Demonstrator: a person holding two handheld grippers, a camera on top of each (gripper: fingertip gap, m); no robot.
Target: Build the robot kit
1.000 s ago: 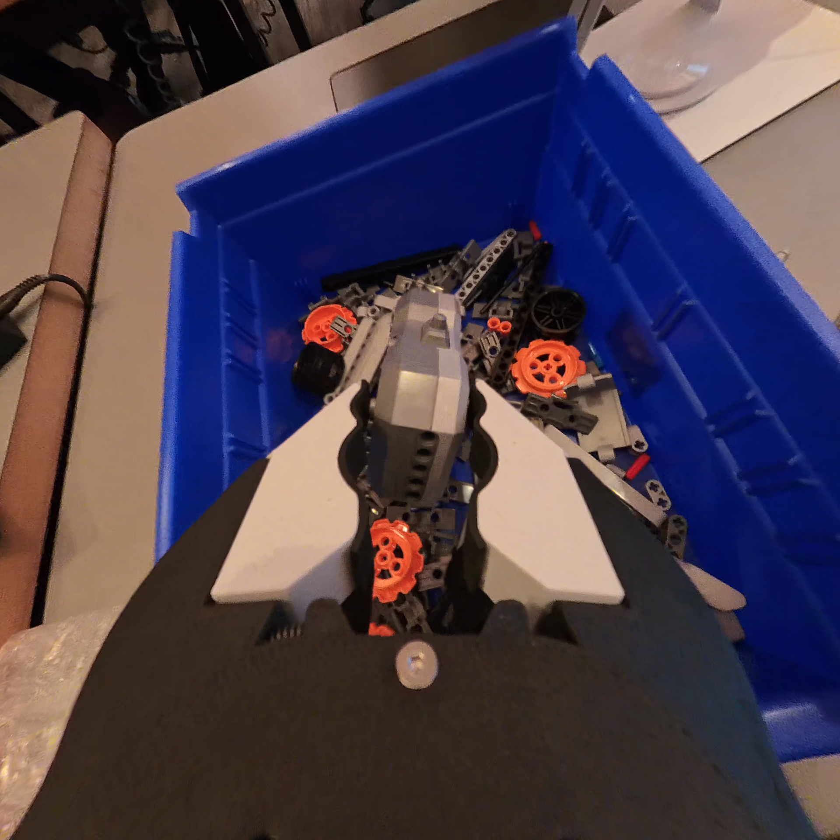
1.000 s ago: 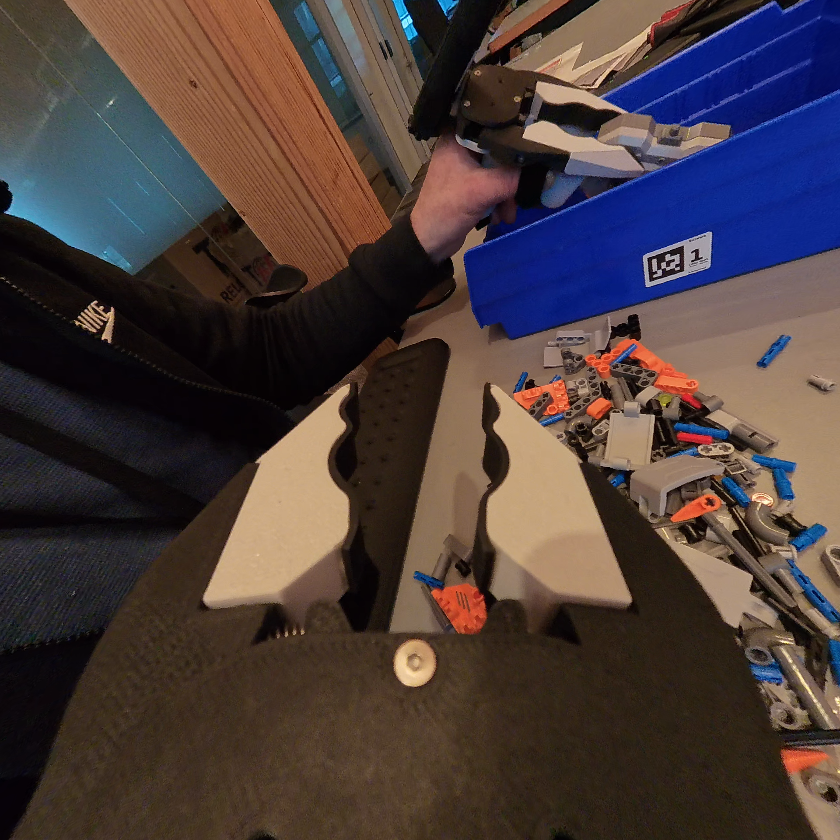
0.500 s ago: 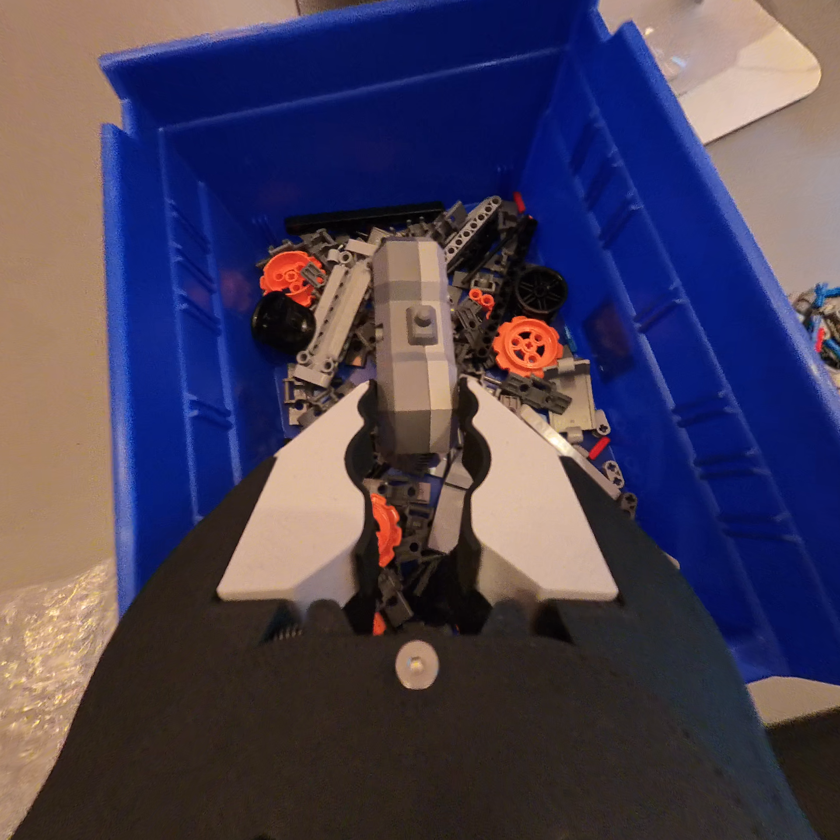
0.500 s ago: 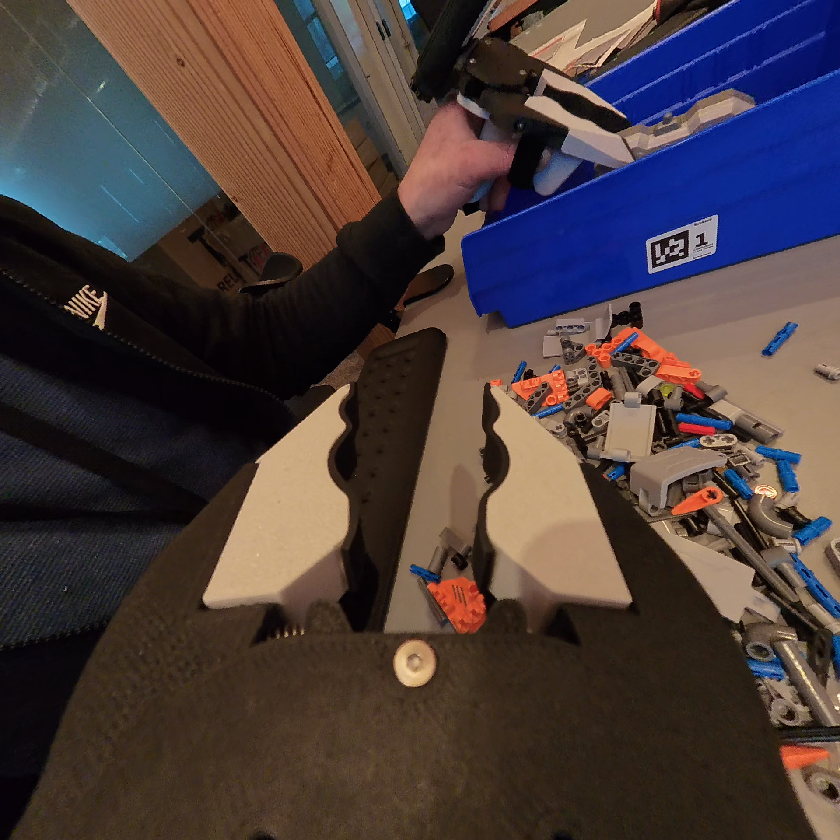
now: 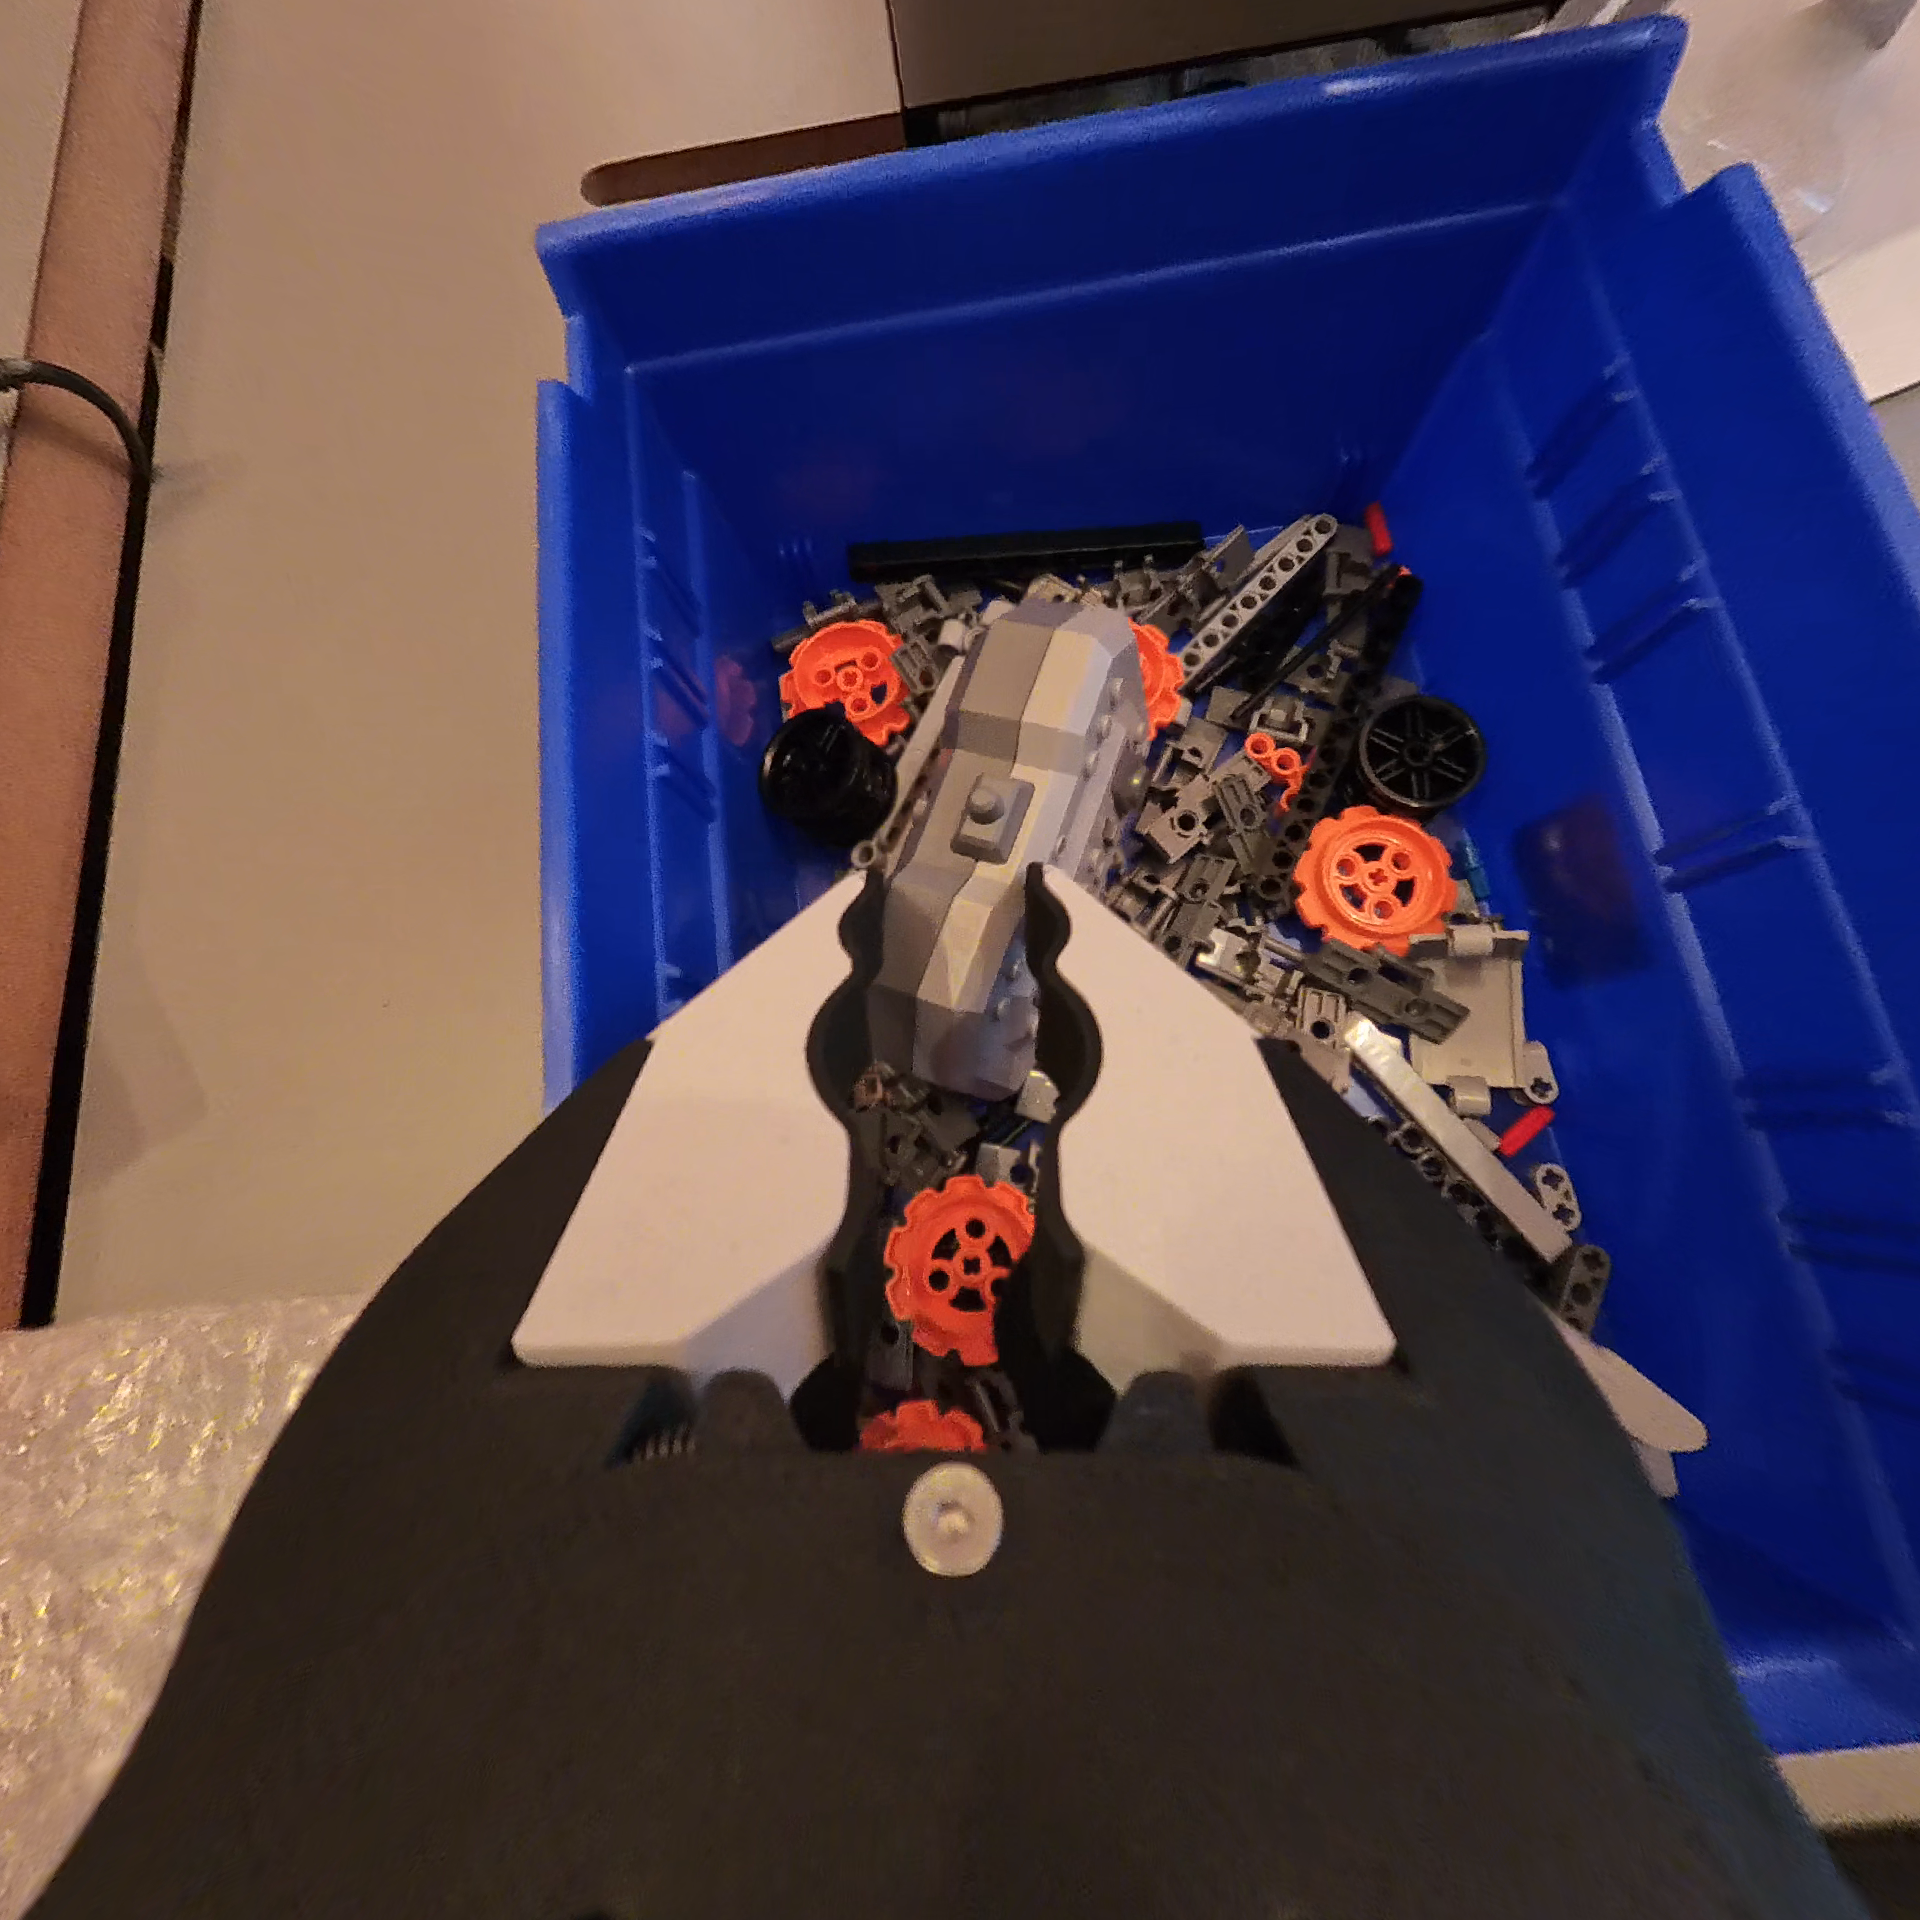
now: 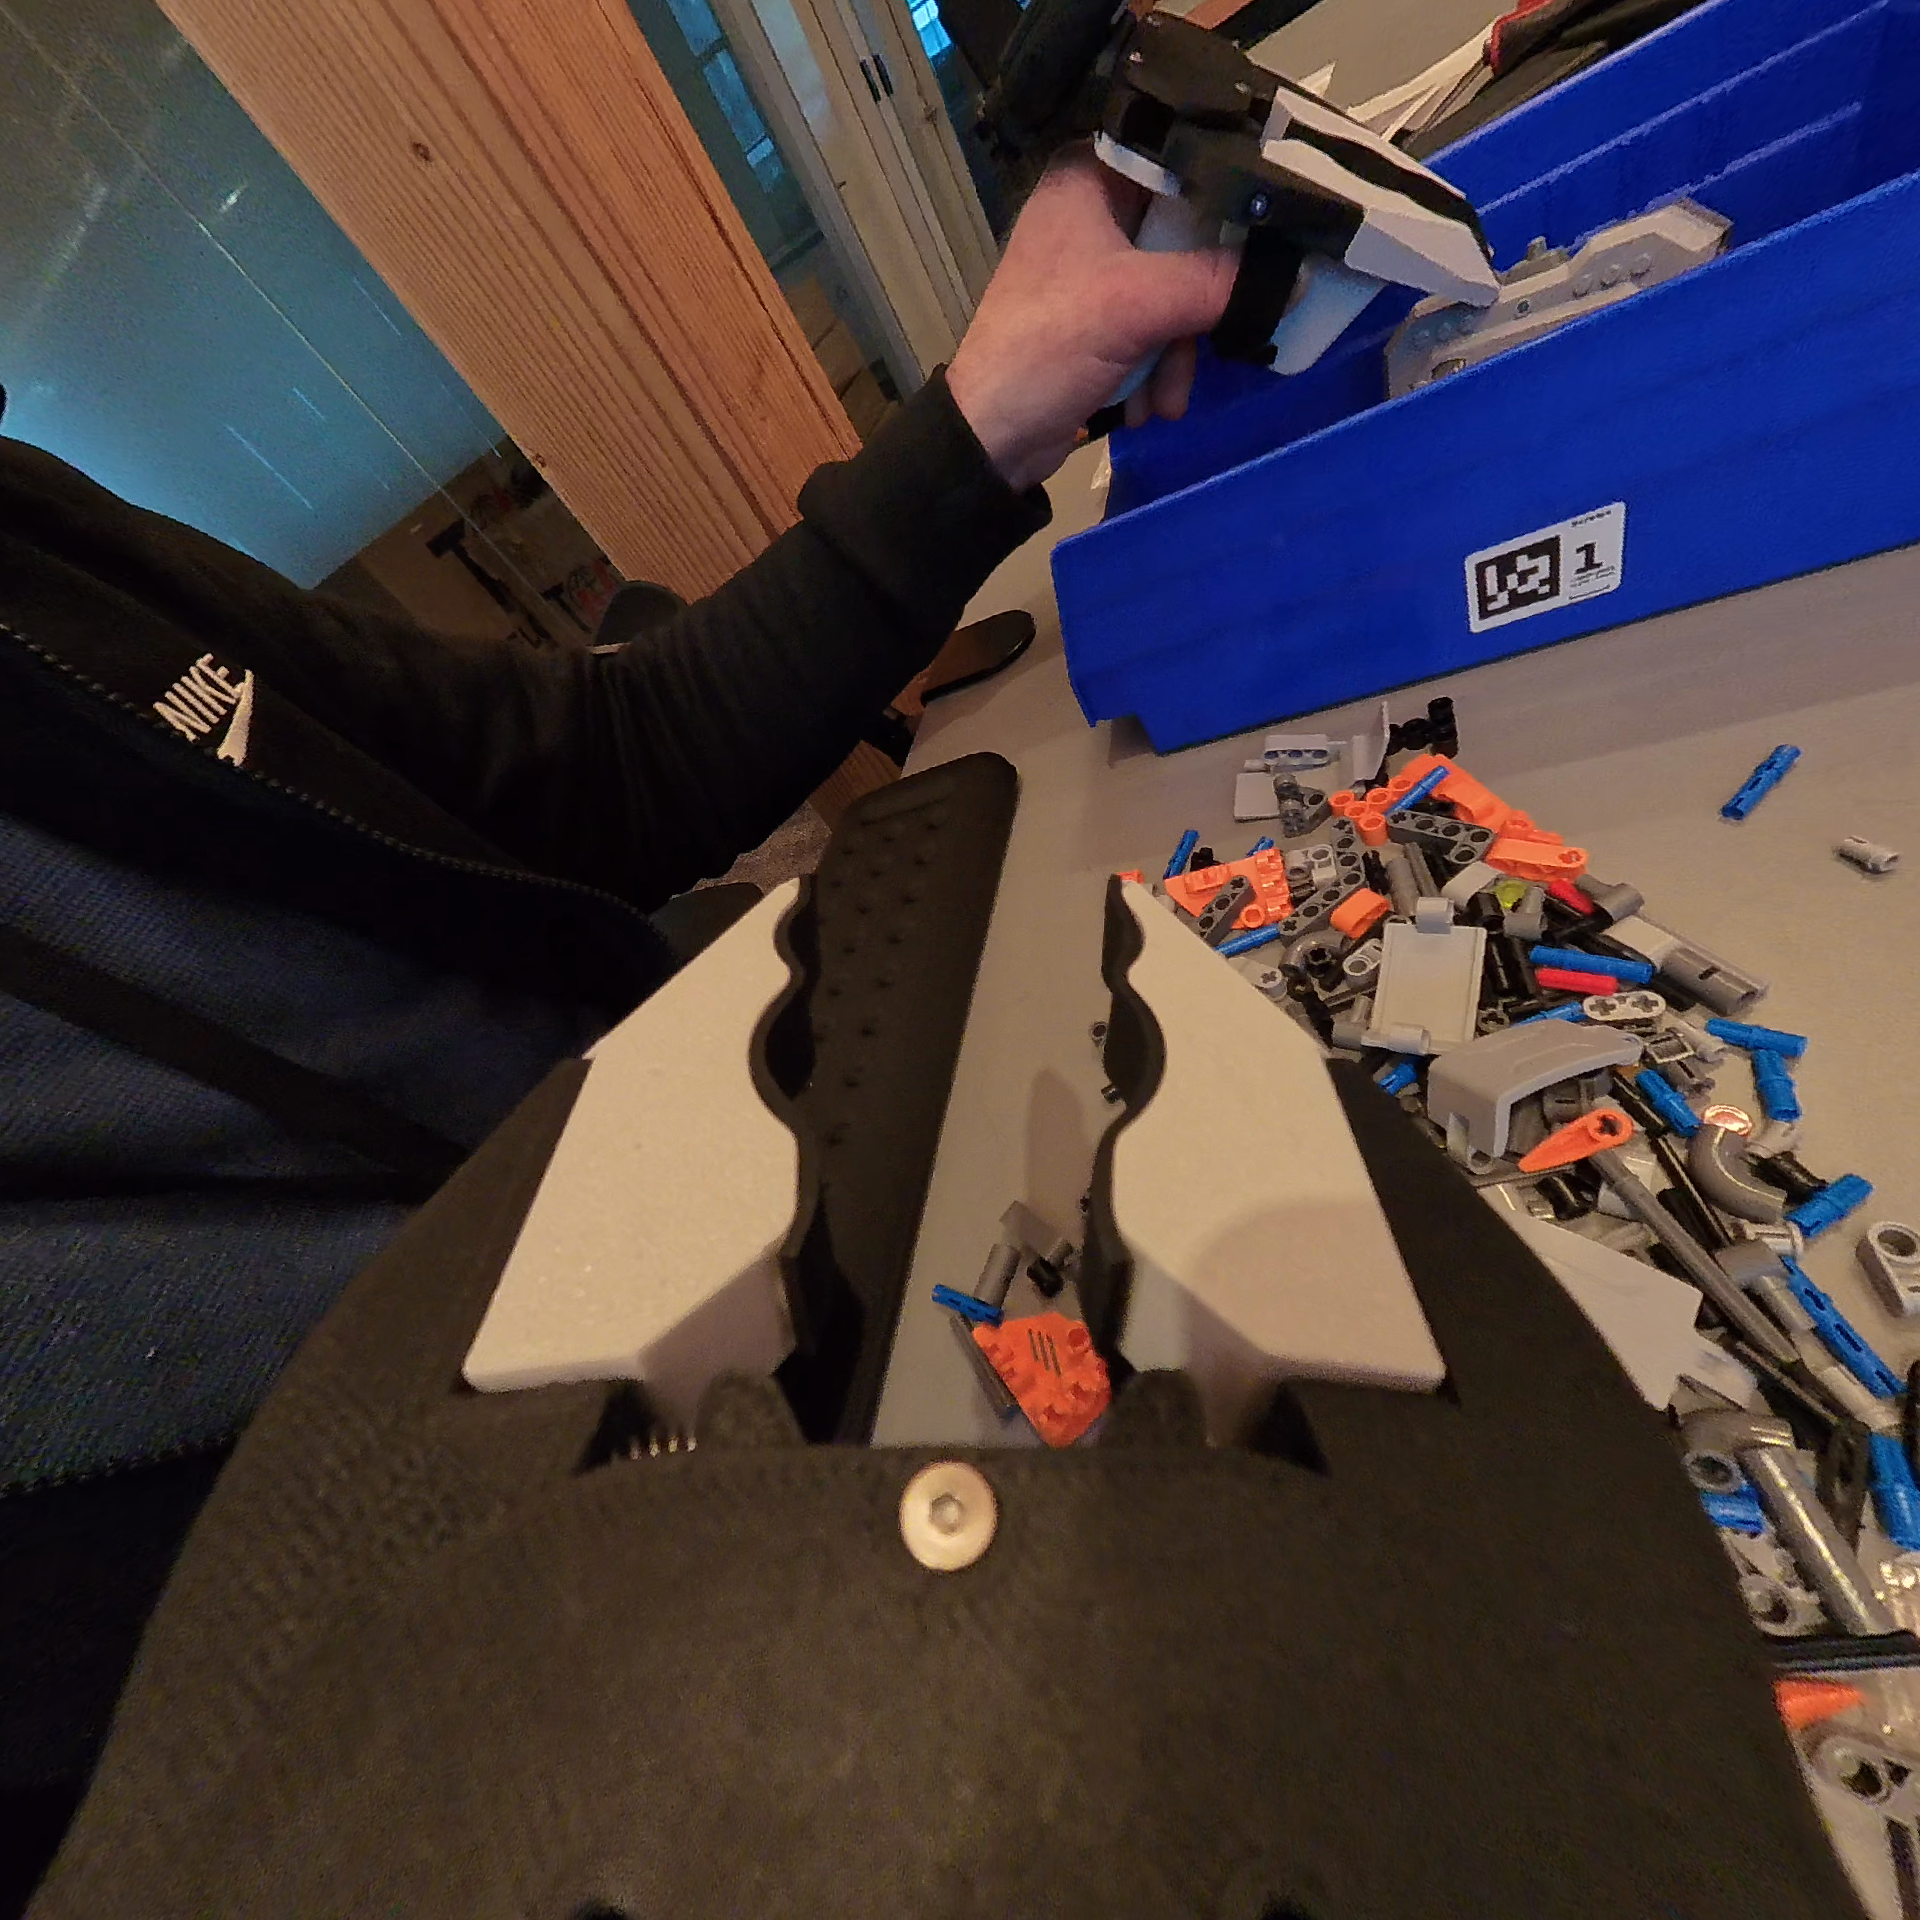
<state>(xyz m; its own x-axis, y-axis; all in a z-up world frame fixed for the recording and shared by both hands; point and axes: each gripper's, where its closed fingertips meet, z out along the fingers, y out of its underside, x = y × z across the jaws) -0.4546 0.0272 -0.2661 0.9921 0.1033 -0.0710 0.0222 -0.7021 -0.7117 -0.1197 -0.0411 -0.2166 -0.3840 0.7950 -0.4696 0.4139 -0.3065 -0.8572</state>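
My left gripper (image 5: 951, 883) is shut on the near end of a long grey brick-built piece (image 5: 1029, 748). It holds the piece tilted, inside a blue bin (image 5: 1039, 312), just above loose grey, black and orange parts. In the right wrist view the left gripper (image 6: 1455, 270) points down over the bin's rim (image 6: 1351, 540), with the grey piece (image 6: 1579, 270) sticking out of its tips. My right gripper (image 6: 958, 894) is open and empty, low over the grey table's near edge. A black perforated strip (image 6: 904, 987) lies below its fingers.
Orange gear wheels (image 5: 1374, 878), a black tyre (image 5: 826, 779) and beams lie in the bin. A pile of loose blue, orange and grey parts (image 6: 1507, 987) lies right of my right gripper, and an orange piece (image 6: 1044, 1361) lies between its fingers. A person's hand (image 6: 1070, 332) and sleeve are at left. The tips of one gripper are about 35 centimetres away from the tips of the other.
My left gripper has dropped lower and pitched down into the bin, and the grey piece has tilted and rolled to the right. My right gripper has barely moved.
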